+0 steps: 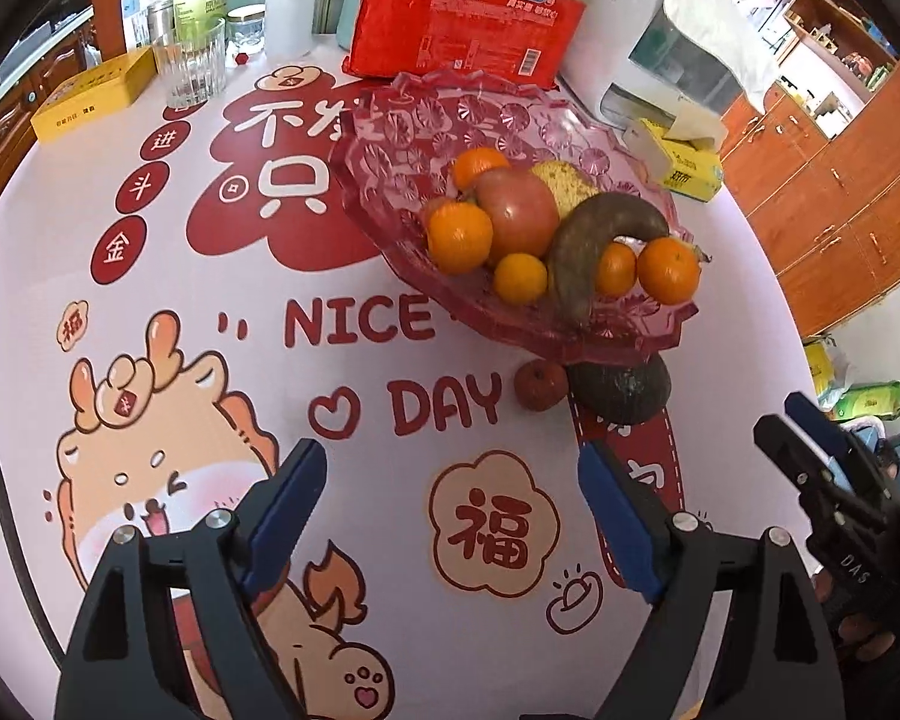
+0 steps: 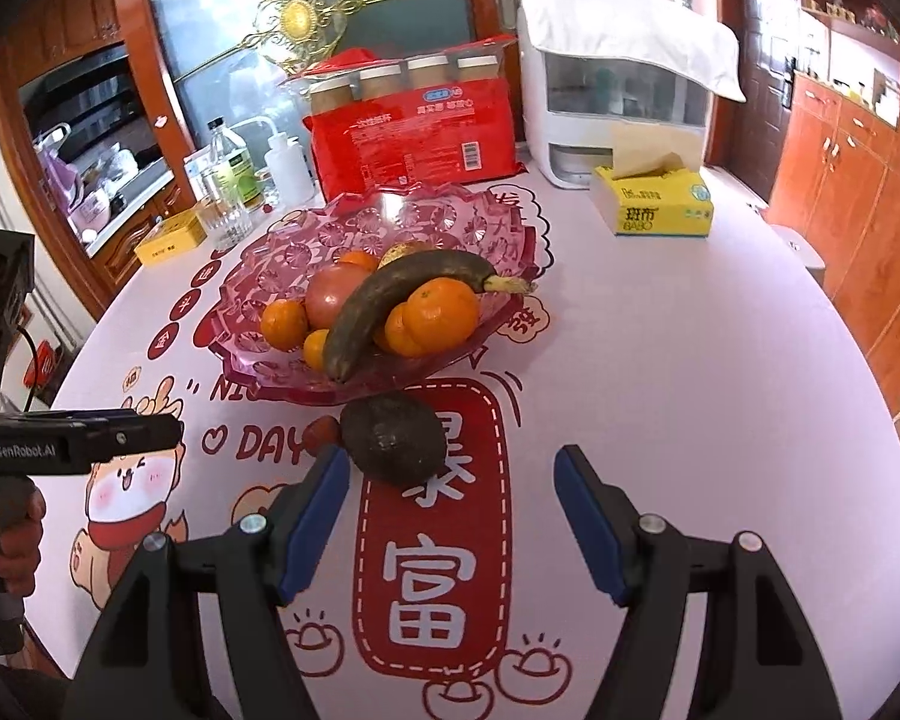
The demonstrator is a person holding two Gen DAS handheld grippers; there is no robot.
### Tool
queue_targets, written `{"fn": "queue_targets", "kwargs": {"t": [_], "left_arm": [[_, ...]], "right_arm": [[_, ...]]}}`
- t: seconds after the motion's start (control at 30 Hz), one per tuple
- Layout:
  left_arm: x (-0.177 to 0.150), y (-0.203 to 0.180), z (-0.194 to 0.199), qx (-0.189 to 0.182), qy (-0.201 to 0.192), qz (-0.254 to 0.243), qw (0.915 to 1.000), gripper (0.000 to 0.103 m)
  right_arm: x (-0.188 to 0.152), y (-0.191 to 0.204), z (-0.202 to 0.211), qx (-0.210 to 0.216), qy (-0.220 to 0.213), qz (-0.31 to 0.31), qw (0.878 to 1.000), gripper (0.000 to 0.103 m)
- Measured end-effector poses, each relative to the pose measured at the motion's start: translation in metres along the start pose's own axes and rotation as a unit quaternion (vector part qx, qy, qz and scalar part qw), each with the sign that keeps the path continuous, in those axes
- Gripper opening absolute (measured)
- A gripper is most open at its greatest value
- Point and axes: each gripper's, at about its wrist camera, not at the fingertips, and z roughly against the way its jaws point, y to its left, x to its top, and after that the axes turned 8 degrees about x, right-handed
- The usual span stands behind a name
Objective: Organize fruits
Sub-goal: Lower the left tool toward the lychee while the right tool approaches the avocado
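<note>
A pink glass fruit plate holds several oranges, a reddish apple and a browned banana. On the tablecloth just in front of the plate lie a dark avocado and a small red fruit. My left gripper is open over the cloth, short of the small red fruit, with nothing between its fingers. My right gripper is open too, and the avocado sits just beyond its left fingertip.
Behind the plate stand a red pack of paper cups, a white appliance and a yellow tissue box. A glass tumbler, bottles and a yellow tin are at the back left. Wooden cabinets line the right side.
</note>
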Motion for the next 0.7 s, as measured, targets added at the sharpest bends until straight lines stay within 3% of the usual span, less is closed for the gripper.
{"fn": "queue_targets", "kwargs": {"t": [0.33,0.7], "left_arm": [[-0.008,-0.017,-0.023,0.0,-0.005,0.013,0.9999,0.085],[-0.002,-0.038,-0.046,0.002,-0.022,0.029,0.9993,0.085]], "right_arm": [[0.003,-0.001,-0.011,0.045,0.018,0.071,0.996,0.071],[-0.005,-0.001,-0.043,0.078,0.053,0.177,0.98,0.074]]}}
